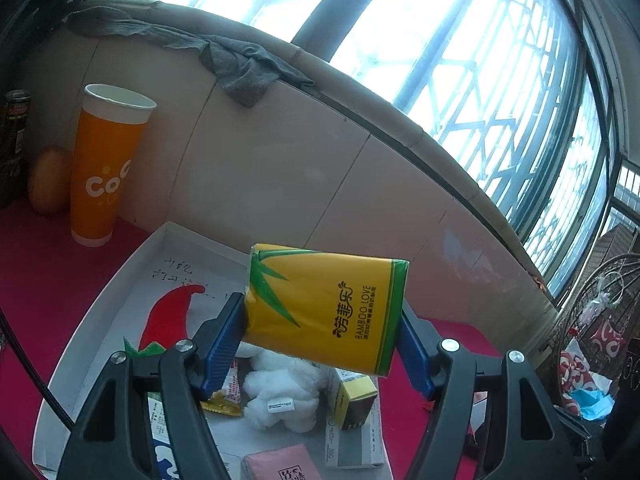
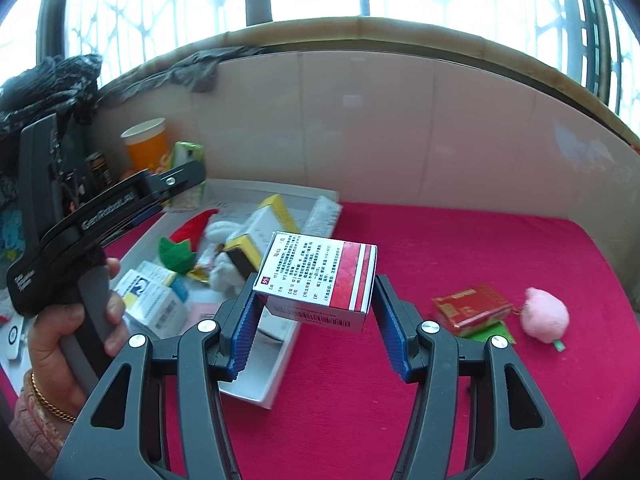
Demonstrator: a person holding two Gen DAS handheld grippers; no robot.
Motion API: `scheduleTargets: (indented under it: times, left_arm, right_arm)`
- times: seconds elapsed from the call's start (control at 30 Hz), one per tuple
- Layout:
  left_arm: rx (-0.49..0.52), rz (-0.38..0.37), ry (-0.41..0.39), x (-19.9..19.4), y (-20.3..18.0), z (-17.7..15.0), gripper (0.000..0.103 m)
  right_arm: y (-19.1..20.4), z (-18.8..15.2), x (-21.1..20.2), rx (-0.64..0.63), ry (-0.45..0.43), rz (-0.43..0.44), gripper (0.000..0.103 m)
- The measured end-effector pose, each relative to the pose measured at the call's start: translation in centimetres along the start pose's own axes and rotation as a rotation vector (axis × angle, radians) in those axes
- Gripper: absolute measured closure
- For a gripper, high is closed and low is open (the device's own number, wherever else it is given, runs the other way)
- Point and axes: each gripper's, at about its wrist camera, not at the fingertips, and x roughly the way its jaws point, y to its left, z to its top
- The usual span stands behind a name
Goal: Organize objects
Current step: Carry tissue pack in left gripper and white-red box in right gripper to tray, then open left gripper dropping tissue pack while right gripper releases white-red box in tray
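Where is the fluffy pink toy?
In the right wrist view, the pink toy lies on the red cloth at far right, beside a small red packet, outside the white tray.

Each hand-held gripper (image 2: 316, 322) is black plastic with ribbed blue pads (image 2: 244, 336) and silver screws (image 2: 207, 325) (white lettering runs along one). A gold bracelet (image 2: 48, 400) and pink knitted sleeve (image 2: 30, 436) show.

1. The left wrist view looks along its own fingers (image 1: 226, 344), close over the white tray (image 1: 120, 276), facing the tiled wall and window.
2. The right wrist view sits farther back, above the red bench (image 2: 440, 248), tray (image 2: 272, 392) at centre left.
3. Both share the tray, orange cup (image 1: 102, 168) (image 2: 148, 148) and window.
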Motion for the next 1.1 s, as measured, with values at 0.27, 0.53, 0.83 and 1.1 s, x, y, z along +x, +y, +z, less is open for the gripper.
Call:
scheduleTargets:
  times: [0.27,0.53,0.83,1.1]
  left_arm:
    - [-0.099,0.016,-0.012,-0.3,3.7,1.1,0.032]
    - [-0.166,0.005,-0.012,-0.3,6.3,1.9,0.032]
    - [-0.157,-0.039,0.046,0.9,6.4,1.7,0.032]
    - [-0.121,-0.063,0.024,0.9,5.1,1.5,0.018]
  right_arm:
    - [2.7,0.6,1.1,-0.046,0.001,0.042,0.048]
    - [4.7,1.2,2.6,-0.083,0.025,0.072,0.048]
    - [7.0,0.6,5.2,-0.100,0.093,0.181,0.048]
    - [8.7,-0.2,7.6,-0.146,0.114,0.169,0.042]
